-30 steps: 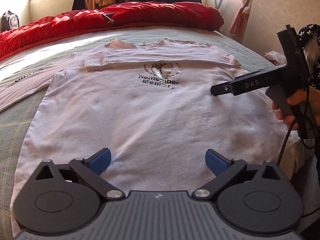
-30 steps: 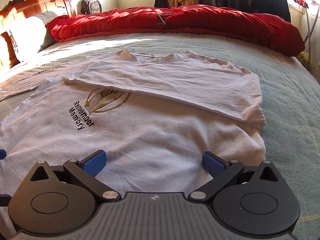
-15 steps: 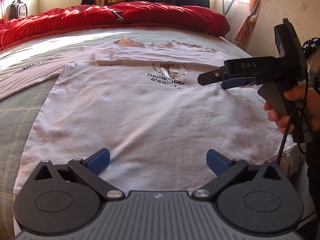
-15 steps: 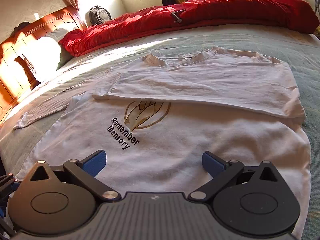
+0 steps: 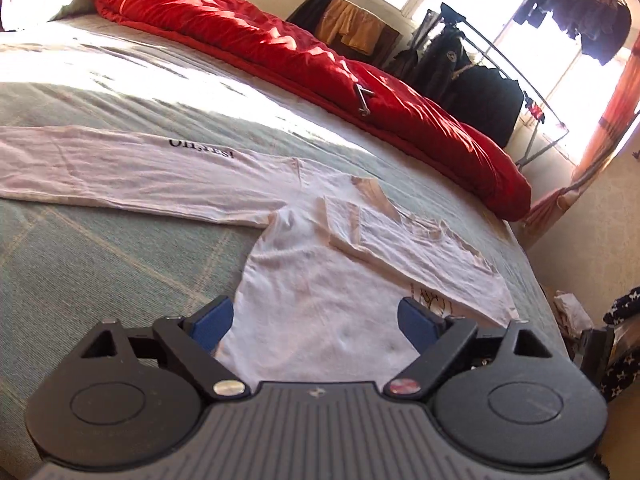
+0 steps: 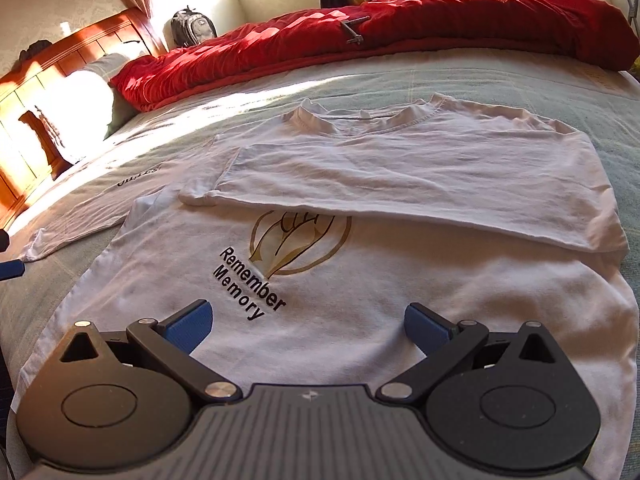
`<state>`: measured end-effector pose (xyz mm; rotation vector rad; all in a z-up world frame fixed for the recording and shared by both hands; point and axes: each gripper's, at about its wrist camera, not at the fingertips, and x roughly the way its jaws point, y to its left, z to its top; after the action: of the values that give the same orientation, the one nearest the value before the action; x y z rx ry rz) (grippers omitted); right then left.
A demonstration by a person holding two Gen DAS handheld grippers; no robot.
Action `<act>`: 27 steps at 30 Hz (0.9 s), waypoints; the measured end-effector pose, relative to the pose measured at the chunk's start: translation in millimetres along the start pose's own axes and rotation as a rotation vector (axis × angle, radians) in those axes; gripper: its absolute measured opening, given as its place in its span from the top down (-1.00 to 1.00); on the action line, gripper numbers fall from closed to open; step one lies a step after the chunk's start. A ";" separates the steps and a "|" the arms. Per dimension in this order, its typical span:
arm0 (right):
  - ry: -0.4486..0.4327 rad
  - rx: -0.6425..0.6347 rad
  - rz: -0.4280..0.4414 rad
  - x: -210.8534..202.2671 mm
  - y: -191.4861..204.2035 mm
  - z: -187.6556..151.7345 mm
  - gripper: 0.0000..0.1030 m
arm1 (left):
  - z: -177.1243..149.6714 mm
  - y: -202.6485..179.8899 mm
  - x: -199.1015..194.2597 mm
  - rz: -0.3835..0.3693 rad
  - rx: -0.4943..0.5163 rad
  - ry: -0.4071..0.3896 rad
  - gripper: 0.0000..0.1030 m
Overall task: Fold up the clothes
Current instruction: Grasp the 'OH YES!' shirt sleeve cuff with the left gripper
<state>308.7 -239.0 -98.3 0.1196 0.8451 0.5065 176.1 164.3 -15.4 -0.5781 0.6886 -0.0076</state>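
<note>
Shirt (image 6: 360, 280) lay flat on bed (image 5: 100, 248), 1 sleeve folded across chest, other stretched out. Left gripper (image 5: 312, 322) closing over shirt, nothing pinched. Right gripper (image 6: 308, 326) spread, empty.

Red duvet (image 6: 440, 24) along green bedspread (image 5: 100, 260), backpack (image 6: 193, 30) beside wooden headboard (image 6: 52, 92).

Matt cotton shirt (image 6: 360, 280); glossy red quilt (image 6: 440, 20).

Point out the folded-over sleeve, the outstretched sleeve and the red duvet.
folded-over sleeve (image 6: 420, 176): right wrist view, mid-panel across the chest.
outstretched sleeve (image 5: 120, 172): left wrist view, middle of its length.
red duvet (image 6: 460, 28): right wrist view, top surface.
</note>
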 end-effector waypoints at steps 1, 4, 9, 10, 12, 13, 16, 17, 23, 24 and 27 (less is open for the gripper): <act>-0.005 0.010 0.002 -0.9 -0.4 0.6 -1.00 | 10.0 12.9 -4.1 0.016 -0.046 -0.020 -0.44; -0.067 0.033 0.088 -13.4 2.2 3.2 -1.00 | 33.4 60.1 -18.3 0.068 -0.198 -0.103 -0.29; -0.182 -0.067 0.332 -40.6 31.8 3.2 -1.00 | 44.8 127.1 -28.6 0.152 -0.385 -0.194 -0.22; -0.179 -0.087 0.358 -39.4 38.4 2.1 -1.00 | 45.0 140.5 -27.4 0.170 -0.413 -0.199 -0.20; -0.172 -0.128 0.409 -36.8 51.5 -0.1 -1.00 | 44.7 163.1 -22.0 0.215 -0.462 -0.199 -0.10; -0.160 -0.155 0.416 -33.4 57.4 -1.8 -1.00 | 44.5 174.0 -19.0 0.233 -0.484 -0.197 -0.08; -0.134 -0.225 0.388 -22.5 71.3 -7.8 -1.00 | 42.5 202.5 -10.3 0.271 -0.547 -0.200 0.03; -0.126 -0.234 0.381 -19.8 72.8 -9.2 -1.00 | 42.1 209.3 -7.1 0.273 -0.560 -0.206 0.08; -0.093 -0.206 0.362 -3.9 67.6 -13.1 -1.00 | 47.0 240.3 8.6 0.263 -0.595 -0.253 0.16; -0.087 -0.199 0.355 -1.1 66.0 -13.1 -1.00 | 47.8 243.9 9.5 0.258 -0.600 -0.261 0.18; -0.072 -0.180 0.337 6.9 61.8 -13.0 -1.00 | 50.1 251.7 12.3 0.247 -0.601 -0.280 0.18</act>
<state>279.4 -183.0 -93.2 0.1144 0.7075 0.8871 170.7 399.3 -118.8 -1.0420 0.4777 0.5169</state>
